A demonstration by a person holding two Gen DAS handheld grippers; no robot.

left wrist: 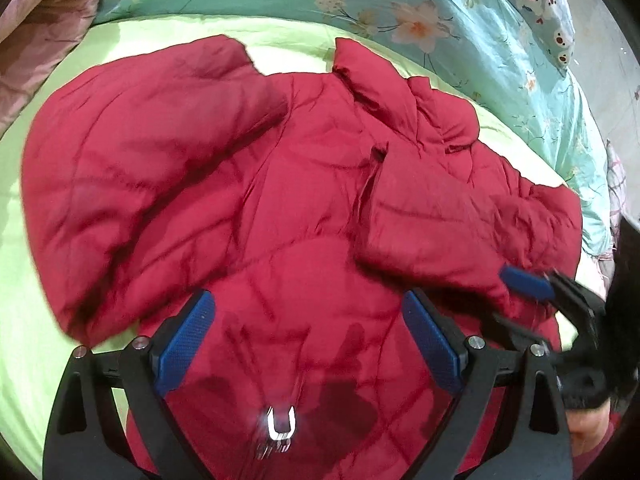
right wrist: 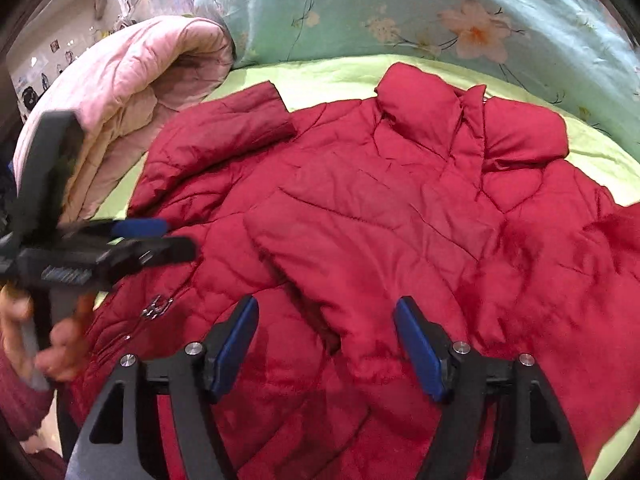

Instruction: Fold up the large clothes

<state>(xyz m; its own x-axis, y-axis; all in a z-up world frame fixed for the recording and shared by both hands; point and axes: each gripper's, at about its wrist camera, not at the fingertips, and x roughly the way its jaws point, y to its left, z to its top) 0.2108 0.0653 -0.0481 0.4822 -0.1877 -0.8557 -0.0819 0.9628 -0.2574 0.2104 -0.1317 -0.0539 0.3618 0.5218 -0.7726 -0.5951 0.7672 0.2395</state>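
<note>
left gripper (left wrist: pixel 308 340): jaws wide apart, nothing held, over hem near zipper pull (left wrist: pixel 280 426), lower centre.
right gripper (right wrist: pixel 326 344): jaws wide apart, empty, over folded-in sleeve (right wrist: pixel 344 280).
puffer jacket (left wrist: pixel 248 184): fills frame centre, flat on green sheet (left wrist: pixel 24 360).
handling: likely light, soft, springy, slick; pinch hem or sleeve cuff.
count: one jacket, two grippers, one pink quilt (right wrist: pixel 120 92), one floral duvet (right wrist: pixel 360 12).

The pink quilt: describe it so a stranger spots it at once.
Start at the lime-green bed sheet under the red padded jacket. Past the jacket's sleeve sits the pink quilt, rolled into a bundle; the neighbouring teal floral duvet is flower-printed.
</note>
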